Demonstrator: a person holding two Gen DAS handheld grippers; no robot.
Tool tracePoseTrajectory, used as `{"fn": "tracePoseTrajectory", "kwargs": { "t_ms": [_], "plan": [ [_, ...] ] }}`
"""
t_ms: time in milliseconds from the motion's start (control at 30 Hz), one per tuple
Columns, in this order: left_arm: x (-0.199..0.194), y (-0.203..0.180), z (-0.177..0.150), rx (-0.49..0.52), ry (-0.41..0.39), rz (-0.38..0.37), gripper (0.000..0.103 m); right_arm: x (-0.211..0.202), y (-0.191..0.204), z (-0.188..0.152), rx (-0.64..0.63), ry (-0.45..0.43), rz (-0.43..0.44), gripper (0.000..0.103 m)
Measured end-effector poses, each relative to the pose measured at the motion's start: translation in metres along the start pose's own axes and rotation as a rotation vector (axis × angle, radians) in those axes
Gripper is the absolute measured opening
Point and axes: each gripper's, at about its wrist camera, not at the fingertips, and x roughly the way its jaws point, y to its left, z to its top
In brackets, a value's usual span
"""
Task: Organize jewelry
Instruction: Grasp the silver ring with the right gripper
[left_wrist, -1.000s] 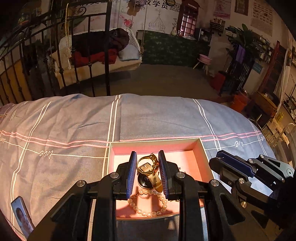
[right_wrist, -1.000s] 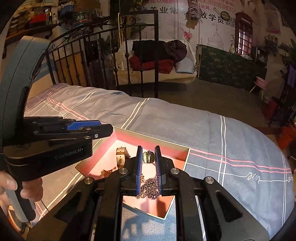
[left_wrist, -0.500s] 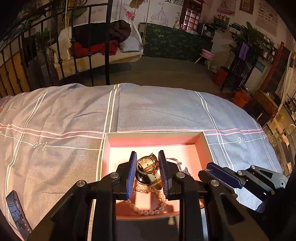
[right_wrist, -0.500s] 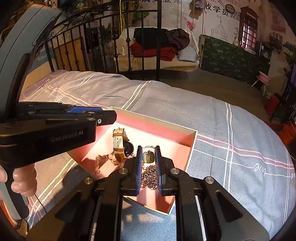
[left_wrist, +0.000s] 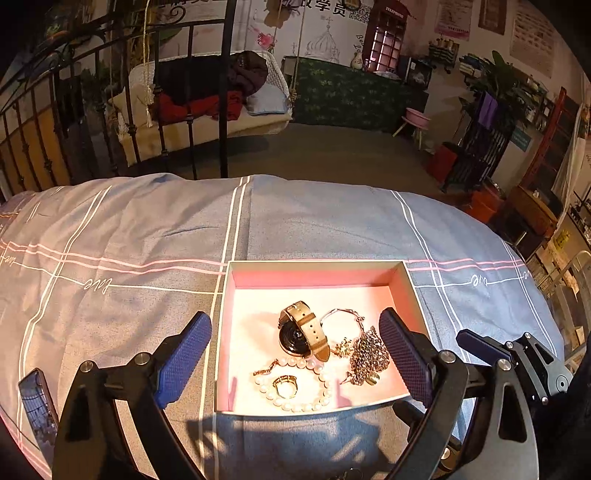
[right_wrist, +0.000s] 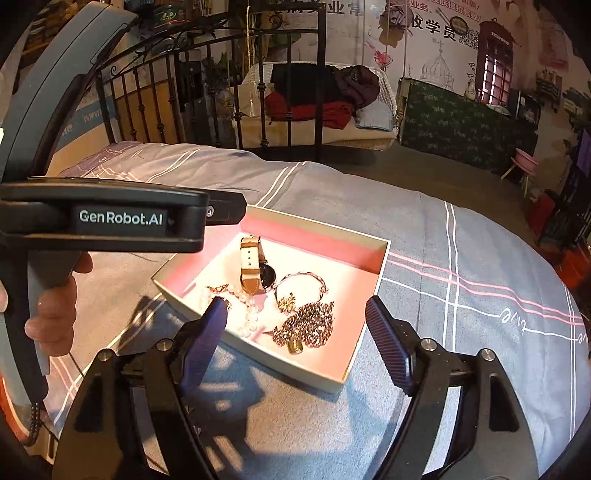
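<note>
A pink-lined open box (left_wrist: 314, 273) (right_wrist: 373, 266) lies on the grey striped bedspread. In it are a watch with a tan strap (left_wrist: 303, 330) (right_wrist: 255, 266), a pearl bracelet (left_wrist: 295, 391) (right_wrist: 251, 314), a gold ring (left_wrist: 284, 384) inside the pearl loop, a thin bangle (left_wrist: 341, 315) (right_wrist: 301, 284) and a chain necklace with a pendant (left_wrist: 367, 356) (right_wrist: 306, 326). My left gripper (left_wrist: 295, 354) is open and empty, its jaws wide either side of the box. My right gripper (right_wrist: 295, 343) is open and empty over the box's near corner.
A phone (left_wrist: 37, 398) lies on the bedspread at the near left. The left gripper's body and the hand holding it (right_wrist: 55, 314) fill the left of the right wrist view. An iron bed rail (left_wrist: 221, 92) stands beyond the bed's far edge.
Both grippers have opened. The left let go of the gold ring, which now lies inside the pearl bracelet; the right let go of the chain necklace, which lies in the box. Both pulled back slightly.
</note>
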Motion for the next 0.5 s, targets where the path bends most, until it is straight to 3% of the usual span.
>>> {"fn": "tracePoseTrajectory", "kwargs": {
  "t_ms": [200,433,500],
  "plan": [
    [-0.020,-0.003,-0.054,0.025,0.014,-0.022,0.090,-0.017,0.020,-0.047,0.000,0.044,0.062,0.080],
    [-0.019,0.015,-0.119,-0.001,0.111,-0.012,0.089,-0.014,0.037,-0.094,0.032,0.126,0.127,0.079],
    [-0.015,0.020,-0.129,-0.005,0.138,-0.006,0.087,-0.010,0.038,-0.096,0.039,0.145,0.139,0.074]
  ]
}}
